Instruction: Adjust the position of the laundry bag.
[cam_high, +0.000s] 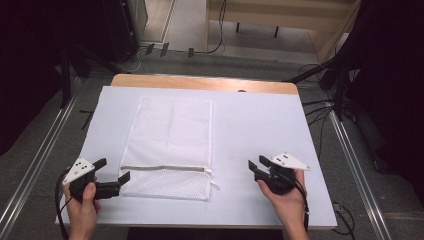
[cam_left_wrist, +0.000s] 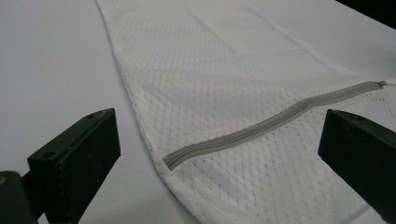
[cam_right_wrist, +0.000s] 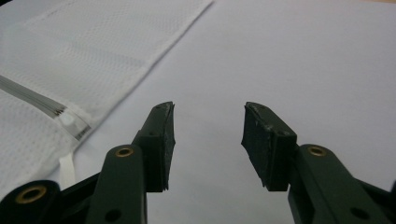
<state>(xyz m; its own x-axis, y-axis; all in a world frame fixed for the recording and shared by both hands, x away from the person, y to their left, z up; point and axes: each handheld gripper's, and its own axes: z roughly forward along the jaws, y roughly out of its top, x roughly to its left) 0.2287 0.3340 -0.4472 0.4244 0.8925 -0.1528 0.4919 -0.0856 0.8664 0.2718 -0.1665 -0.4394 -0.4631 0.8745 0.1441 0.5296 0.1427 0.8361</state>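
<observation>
On the white-covered wooden surface (cam_high: 260, 130), a flat white mesh laundry bag with a grey zipper (cam_high: 170, 145) lies left of centre. The left hand-held gripper (cam_high: 114, 176) stands spread wide at its near left corner; the right hand-held gripper (cam_high: 256, 166), half spread, holds nothing. Grey floor (cam_high: 190, 30), cables around.

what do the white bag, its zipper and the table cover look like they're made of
Bag: seemingly a thin synthetic mesh, matte white; the weave shows a fine dotted hole pattern and looks faintly see-through. Zipper: grey, with fine ridged teeth like a plastic coil on fabric tape, though the look leaves that open. Table cover: smooth, matte, pale sheet, possibly paper or plastic; a wood-look edge shows behind it.
</observation>
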